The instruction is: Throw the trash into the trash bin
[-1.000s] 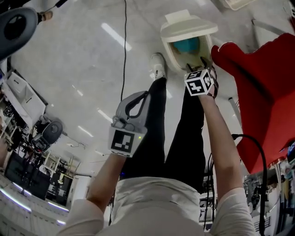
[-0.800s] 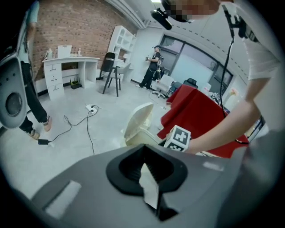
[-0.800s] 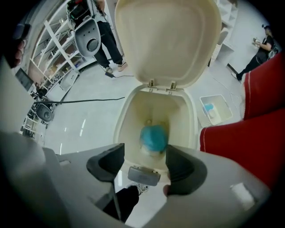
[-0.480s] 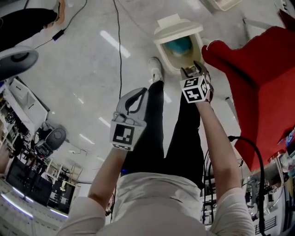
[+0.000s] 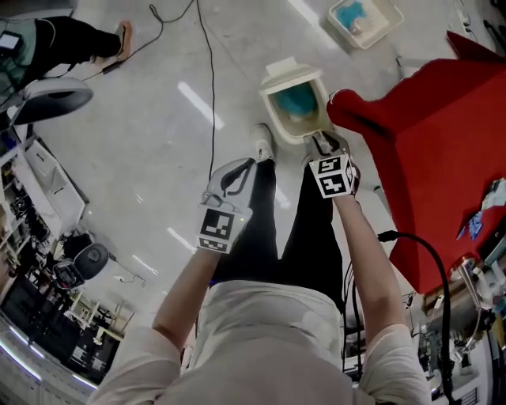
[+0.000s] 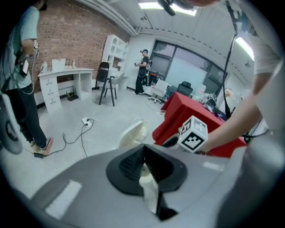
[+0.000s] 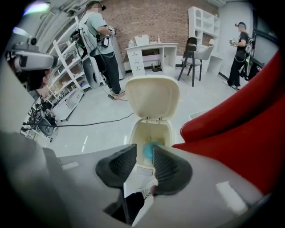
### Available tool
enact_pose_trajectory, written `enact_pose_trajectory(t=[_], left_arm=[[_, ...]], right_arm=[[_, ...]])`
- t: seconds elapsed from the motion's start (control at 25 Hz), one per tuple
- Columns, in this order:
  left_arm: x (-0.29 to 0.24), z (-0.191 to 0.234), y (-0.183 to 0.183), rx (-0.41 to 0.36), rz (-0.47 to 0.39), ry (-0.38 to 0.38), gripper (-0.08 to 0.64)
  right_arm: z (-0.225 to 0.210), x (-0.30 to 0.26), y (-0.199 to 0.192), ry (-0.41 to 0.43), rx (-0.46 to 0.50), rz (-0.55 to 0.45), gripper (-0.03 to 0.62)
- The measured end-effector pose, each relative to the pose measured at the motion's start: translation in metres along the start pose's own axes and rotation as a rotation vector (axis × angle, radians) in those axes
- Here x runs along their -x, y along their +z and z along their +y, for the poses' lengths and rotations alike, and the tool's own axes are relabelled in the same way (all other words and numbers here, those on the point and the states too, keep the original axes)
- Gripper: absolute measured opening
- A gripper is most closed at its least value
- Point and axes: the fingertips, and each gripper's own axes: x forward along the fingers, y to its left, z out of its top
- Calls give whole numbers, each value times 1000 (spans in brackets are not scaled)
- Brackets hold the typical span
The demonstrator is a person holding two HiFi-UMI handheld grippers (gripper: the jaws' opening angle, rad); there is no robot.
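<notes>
A cream trash bin [image 5: 275, 119] stands on the floor by the person's feet, its lid [image 7: 151, 95] swung open. Teal trash [image 5: 299, 99] lies inside it. My right gripper [image 5: 320, 142] hangs above the bin's near edge and points steeply down. Its jaws have just been closing and stand a little apart with nothing between them; the bin [image 7: 136, 133] shows through the gap. My left gripper [image 5: 241, 166] hangs over the left leg, apart from the bin, jaws shut [image 6: 143, 153]. A pale strip shows below its tips; I cannot tell what it is.
A red-draped table [image 5: 451, 158] stands right beside the bin. A white tray [image 5: 362, 20] with teal things lies on the floor beyond. A black cable [image 5: 207, 79] runs across the floor. Another person [image 5: 63, 39] stands at far left, near shelving.
Both grippers have risen away from the floor, and the bin now looks smaller and farther. The right jaws have narrowed from wide open. The white tray has come into view.
</notes>
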Motion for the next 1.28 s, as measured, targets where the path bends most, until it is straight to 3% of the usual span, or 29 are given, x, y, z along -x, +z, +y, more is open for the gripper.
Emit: enact_pose_trajectory(t=[0.4, 0.64, 1.12, 1.28], left_arm=[[26, -20, 29, -21, 33, -12, 5], [34, -41, 47, -32, 47, -60, 5], [75, -75, 85, -54, 52, -127, 5], [87, -86, 98, -92, 44, -157, 5]], right_arm=[[-1, 75, 22, 23, -154, -128, 60], [9, 118, 34, 35, -170, -164, 5], [16, 246, 65, 22, -233, -327, 3], [20, 278, 72, 23, -247, -390, 3]])
